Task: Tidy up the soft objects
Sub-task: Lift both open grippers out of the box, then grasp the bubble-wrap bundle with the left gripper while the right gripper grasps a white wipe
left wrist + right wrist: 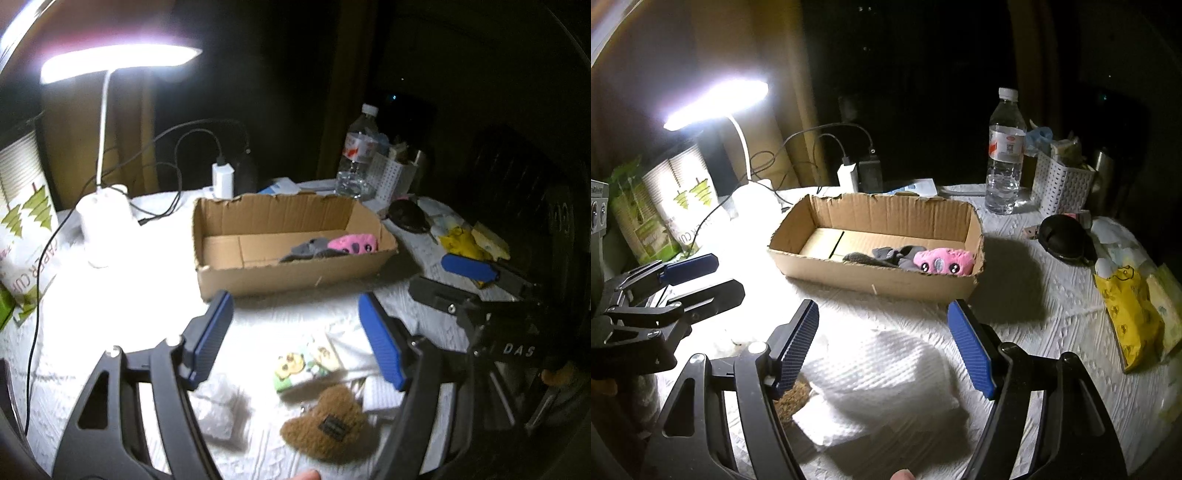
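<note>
A cardboard box (295, 275) stands mid-table and also shows in the right wrist view (879, 282). Inside its right end lie a pink plush (354, 244) (943, 261) and a grey soft item (308, 248) (888, 255). My left gripper (297, 339) is open and empty above a brown fuzzy plush (327, 424), a small cartoon-print pouch (306, 363) and a white soft packet (218, 410). My right gripper (882, 347) is open and empty above a folded white cloth (882, 384); the brown plush (790, 400) peeks out by its left finger. The right gripper also shows in the left wrist view (476, 275).
A lit white desk lamp (105, 206) with cables stands back left beside a paper-cup bag (22, 236). A water bottle (1004, 155), a white basket (1062, 184), a black round object (1065, 240) and yellow packets (1130, 314) lie at the right.
</note>
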